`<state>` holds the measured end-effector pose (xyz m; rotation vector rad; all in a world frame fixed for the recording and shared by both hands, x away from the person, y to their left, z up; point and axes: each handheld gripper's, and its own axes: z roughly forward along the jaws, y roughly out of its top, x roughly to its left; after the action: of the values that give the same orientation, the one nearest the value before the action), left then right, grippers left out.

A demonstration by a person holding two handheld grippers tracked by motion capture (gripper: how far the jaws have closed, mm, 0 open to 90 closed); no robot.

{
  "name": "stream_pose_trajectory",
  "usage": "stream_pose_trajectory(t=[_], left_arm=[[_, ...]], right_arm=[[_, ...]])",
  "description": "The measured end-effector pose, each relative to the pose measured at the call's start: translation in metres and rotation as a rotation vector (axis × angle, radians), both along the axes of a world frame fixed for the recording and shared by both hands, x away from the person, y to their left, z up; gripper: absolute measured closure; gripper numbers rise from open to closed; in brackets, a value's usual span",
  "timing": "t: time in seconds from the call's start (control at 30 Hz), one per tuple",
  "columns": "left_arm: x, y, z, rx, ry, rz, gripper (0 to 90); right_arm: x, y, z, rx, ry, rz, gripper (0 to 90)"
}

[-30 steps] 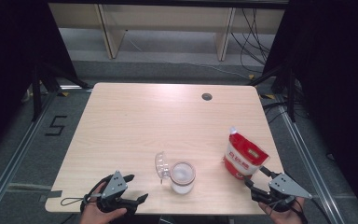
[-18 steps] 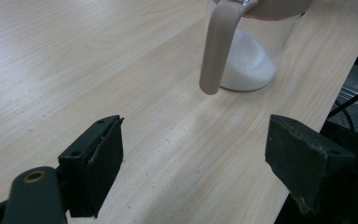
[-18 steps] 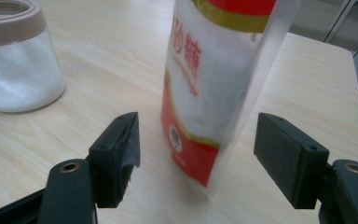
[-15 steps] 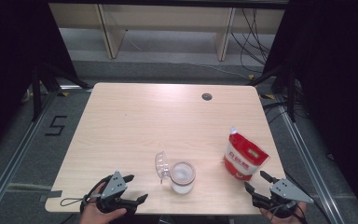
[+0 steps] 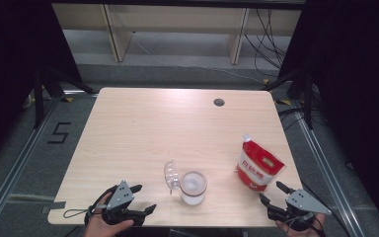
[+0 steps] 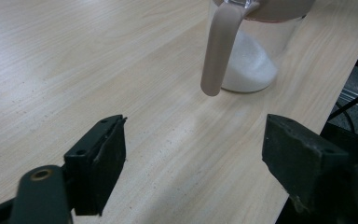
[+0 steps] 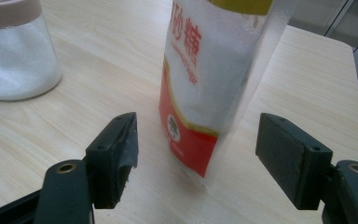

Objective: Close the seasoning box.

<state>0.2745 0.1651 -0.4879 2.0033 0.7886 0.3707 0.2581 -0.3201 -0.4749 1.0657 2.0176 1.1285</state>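
A clear glass jar (image 5: pixel 193 186) part-filled with white granules stands near the table's front edge, its transparent flip lid (image 5: pixel 170 174) hanging open on its left. A red-and-white sugar pouch (image 5: pixel 259 165) stands upright to its right. My left gripper (image 5: pixel 145 198) rests open at the front left, pointing toward the jar (image 6: pixel 256 56) and its lid flap (image 6: pixel 219 51); nothing is between the jaws of my left gripper (image 6: pixel 193 158). My right gripper (image 5: pixel 270 191) is open just in front of the pouch (image 7: pixel 209 70), with gaps on both sides; the jar (image 7: pixel 16 56) is off to its left.
The light wooden table (image 5: pixel 177 128) has a round cable hole (image 5: pixel 219 102) near its far edge. Both grippers sit at the front edge. Metal rails run along the floor on both sides, and a floor mark "5" (image 5: pixel 59 133) lies to the left.
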Motion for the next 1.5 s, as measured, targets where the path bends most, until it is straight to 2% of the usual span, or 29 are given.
stream_pose_trajectory(t=[0.07, 0.13, 0.17, 0.23, 0.3, 0.33, 0.4, 0.43, 0.47, 0.53, 0.57, 0.6, 0.63, 0.67, 0.73, 0.8, 0.83, 0.9, 1.07, 1.1, 1.13, 1.17, 1.2, 1.23, 1.27, 1.3, 1.37, 1.47, 1.5], left_arm=[[0.000, 0.000, 0.001, -0.010, 0.000, -0.011, 26.4], [-0.001, 0.001, 0.001, -0.018, 0.007, -0.009, 33.3], [-0.002, 0.000, 0.002, -0.034, 0.011, -0.002, 38.5], [0.000, 0.002, 0.004, -0.009, -0.012, -0.024, 47.2], [0.000, 0.000, 0.006, -0.014, -0.032, -0.011, 54.7], [0.000, 0.000, 0.007, -0.002, -0.036, -0.006, 58.2], [0.000, -0.002, 0.009, -0.006, -0.030, -0.002, 66.7], [-0.001, -0.003, 0.009, -0.018, -0.032, -0.006, 69.7], [-0.001, -0.003, 0.009, -0.018, -0.032, -0.006, 72.1], [0.000, -0.006, 0.012, 0.004, -0.040, -0.020, 76.5], [0.000, -0.008, 0.013, -0.014, -0.044, -0.018, 78.1], [0.000, -0.008, 0.015, 0.001, -0.040, -0.015, 80.3], [0.001, -0.009, 0.017, -0.001, -0.052, -0.026, 81.9], [0.001, -0.010, 0.018, -0.006, -0.045, -0.033, 83.4], [0.001, -0.014, 0.021, -0.013, -0.047, -0.041, 85.6], [0.003, -0.017, 0.024, 0.020, -0.064, -0.060, 87.2], [0.002, -0.020, 0.024, 0.002, -0.045, -0.049, 87.9], [0.004, -0.022, 0.026, 0.002, -0.055, -0.060, 89.0], [0.007, -0.025, 0.029, 0.017, -0.064, -0.060, 89.4], [0.007, -0.026, 0.029, 0.004, -0.058, -0.060, 89.4], [0.007, -0.027, 0.030, 0.004, -0.063, -0.066, 89.4], [0.008, -0.027, 0.032, 0.012, -0.077, -0.071, 89.4], [0.007, -0.029, 0.033, 0.001, -0.062, -0.065, 89.4], [0.008, -0.030, 0.034, 0.008, -0.075, -0.079, 89.3], [0.008, -0.032, 0.034, -0.003, -0.058, -0.079, 89.3], [0.009, -0.034, 0.035, -0.006, -0.069, -0.086, 89.3], [0.009, -0.037, 0.036, -0.014, -0.061, -0.088, 89.3], [0.010, -0.041, 0.039, 0.010, -0.079, -0.100, 89.3], [0.009, -0.043, 0.039, -0.003, -0.073, -0.096, 89.3]], right_arm=[[0.002, 0.000, 0.000, -0.014, -0.032, 0.004, 30.8], [-0.002, 0.004, -0.001, 0.019, 0.028, -0.021, 30.8], [0.001, 0.003, -0.001, 0.002, 0.010, 0.004, 30.8], [-0.001, 0.003, -0.001, 0.008, 0.020, -0.015, 30.9], [0.002, -0.001, 0.000, -0.023, -0.025, 0.003, 32.0], [-0.002, 0.002, 0.000, 0.006, 0.026, -0.024, 32.0], [0.001, 0.000, -0.001, -0.018, -0.014, -0.009, 32.0], [-0.001, 0.002, 0.000, 0.002, 0.023, -0.020, 32.0], [-0.001, 0.002, 0.000, 0.002, 0.023, -0.020, 32.0], [0.000, 0.002, -0.001, -0.003, 0.011, -0.015, 32.1], [-0.001, 0.002, 0.000, -0.006, 0.020, -0.024, 32.0], [0.000, 0.002, -0.001, -0.028, -0.019, -0.014, 32.0], [0.001, 0.001, 0.000, -0.038, -0.019, 0.003, 32.0], [0.002, 0.001, 0.000, -0.050, -0.032, 0.005, 32.1], [0.000, 0.003, 0.000, -0.028, -0.013, -0.004, 32.0], [0.000, 0.003, -0.001, -0.027, -0.012, -0.005, 32.0], [0.000, 0.002, 0.000, -0.034, -0.012, -0.001, 32.1], [0.000, 0.003, -0.001, -0.028, -0.008, -0.005, 32.1], [0.001, 0.003, -0.001, -0.033, -0.011, 0.006, 32.1], [0.001, 0.003, -0.001, -0.033, 0.001, 0.011, 32.8], [0.002, 0.002, -0.001, -0.047, -0.023, 0.017, 33.1], [0.002, 0.002, -0.001, -0.046, -0.016, 0.016, 33.1], [0.002, 0.002, -0.001, -0.046, -0.019, 0.016, 33.1], [0.001, 0.003, 0.000, -0.035, 0.003, 0.011, 33.1], [0.000, 0.003, 0.000, -0.032, 0.001, 0.005, 33.0], [0.002, 0.002, -0.001, -0.046, -0.018, 0.010, 33.0], [0.002, 0.002, -0.001, -0.051, -0.009, 0.015, 33.0], [0.002, 0.002, -0.001, -0.045, -0.016, 0.011, 32.9], [0.002, 0.002, -0.001, -0.046, -0.016, 0.014, 32.9]])
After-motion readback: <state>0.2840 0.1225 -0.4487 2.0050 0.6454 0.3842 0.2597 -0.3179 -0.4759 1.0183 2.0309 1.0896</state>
